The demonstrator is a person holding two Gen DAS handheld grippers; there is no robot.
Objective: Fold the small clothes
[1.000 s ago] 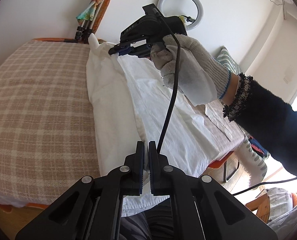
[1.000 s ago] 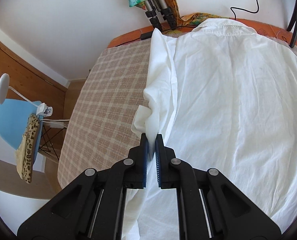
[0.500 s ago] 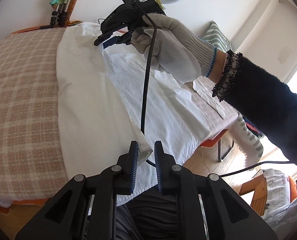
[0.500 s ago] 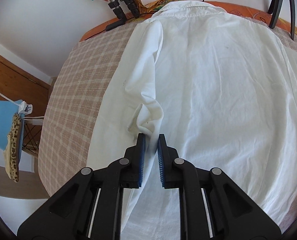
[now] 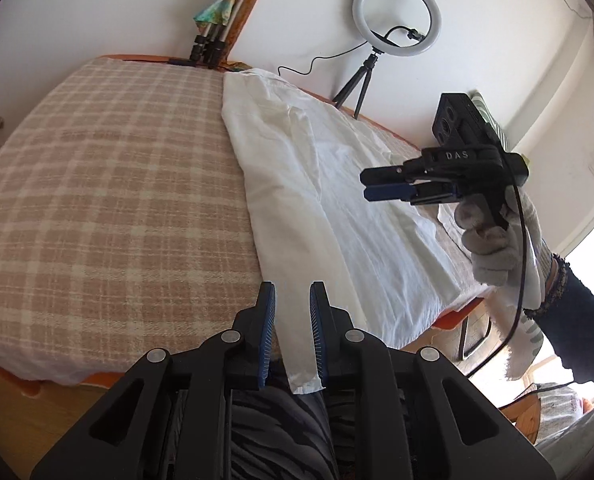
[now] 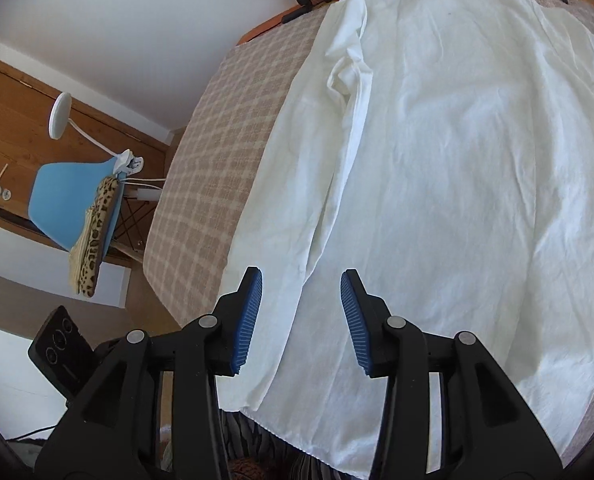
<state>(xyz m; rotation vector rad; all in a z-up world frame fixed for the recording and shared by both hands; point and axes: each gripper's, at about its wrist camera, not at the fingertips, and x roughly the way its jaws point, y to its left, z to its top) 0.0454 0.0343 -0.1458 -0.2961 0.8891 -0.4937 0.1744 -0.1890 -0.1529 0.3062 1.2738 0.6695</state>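
Observation:
A white shirt lies spread on the plaid bed cover, collar at the far end. Its left side is folded in, and the sleeve runs down that side to the near edge. My left gripper stands slightly open over the sleeve's cuff; the cloth passes between the pads without being pinched. My right gripper hovers over the shirt's lower left part, its jaws opening, with nothing gripped. In the left wrist view, a gloved hand holds the right gripper above the shirt.
A ring light on a small tripod stands at the bed's far side, with folded tripod legs against the wall. A blue chair with a leopard-print item and a white lamp stand left of the bed. The left gripper's body shows low left.
Both grippers let go of the shirt's folded side, which now lies flat. The right gripper drew back toward the near hem and its jaws parted wide. The left jaws parted slightly.

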